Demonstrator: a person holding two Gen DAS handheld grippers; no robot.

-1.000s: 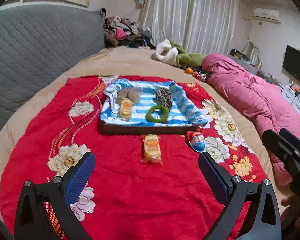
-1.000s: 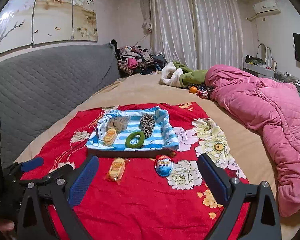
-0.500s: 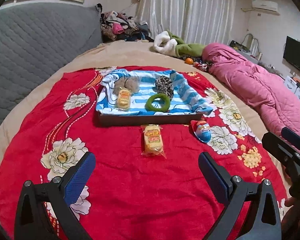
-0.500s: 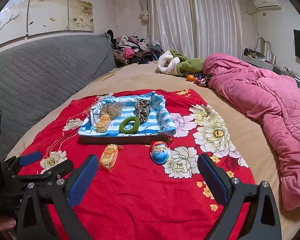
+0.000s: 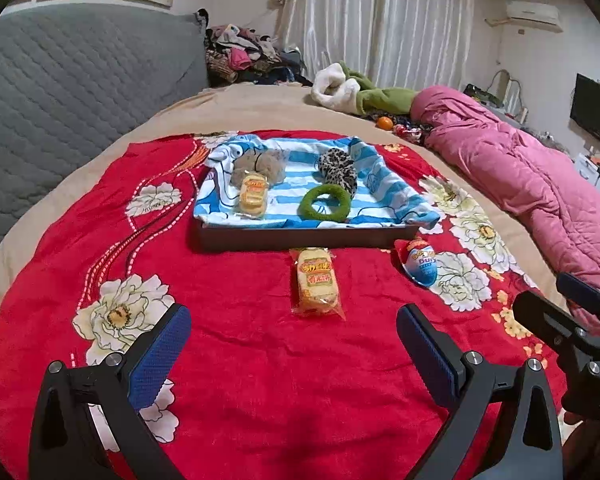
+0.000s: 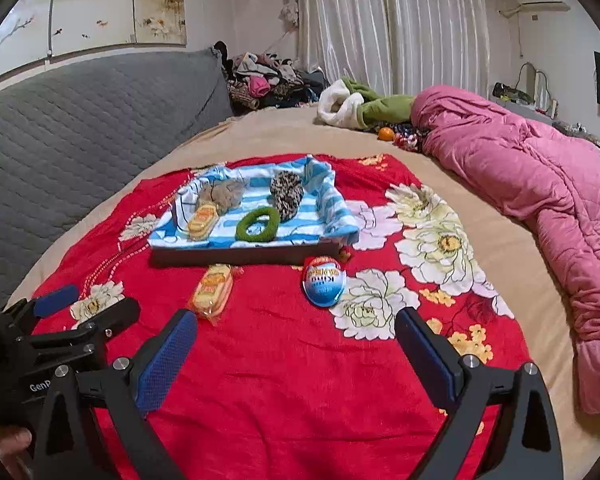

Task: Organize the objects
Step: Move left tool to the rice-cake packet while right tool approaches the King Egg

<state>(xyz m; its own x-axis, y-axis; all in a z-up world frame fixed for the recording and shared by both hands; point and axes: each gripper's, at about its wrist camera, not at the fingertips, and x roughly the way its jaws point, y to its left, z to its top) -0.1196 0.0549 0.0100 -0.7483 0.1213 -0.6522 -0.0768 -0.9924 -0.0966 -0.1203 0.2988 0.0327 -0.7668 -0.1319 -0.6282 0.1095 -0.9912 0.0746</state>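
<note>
A dark tray lined with a blue-striped cloth holds a packaged cake, a green hair ring, a leopard scrunchie and a beige scrunchie. In front of it on the red blanket lie a second packaged cake and a blue-and-red chocolate egg. My left gripper is open and empty, short of the cake. My right gripper is open and empty, short of the egg; the cake lies to its left.
The red flowered blanket covers a beige bed. A pink quilt lies along the right. A grey padded headboard is at the left. Clothes, a green-white garment and an orange lie at the back.
Both grippers have moved forward toward the tray; the cake and the egg look closer and larger. Both stay open and empty. The objects have not moved.
</note>
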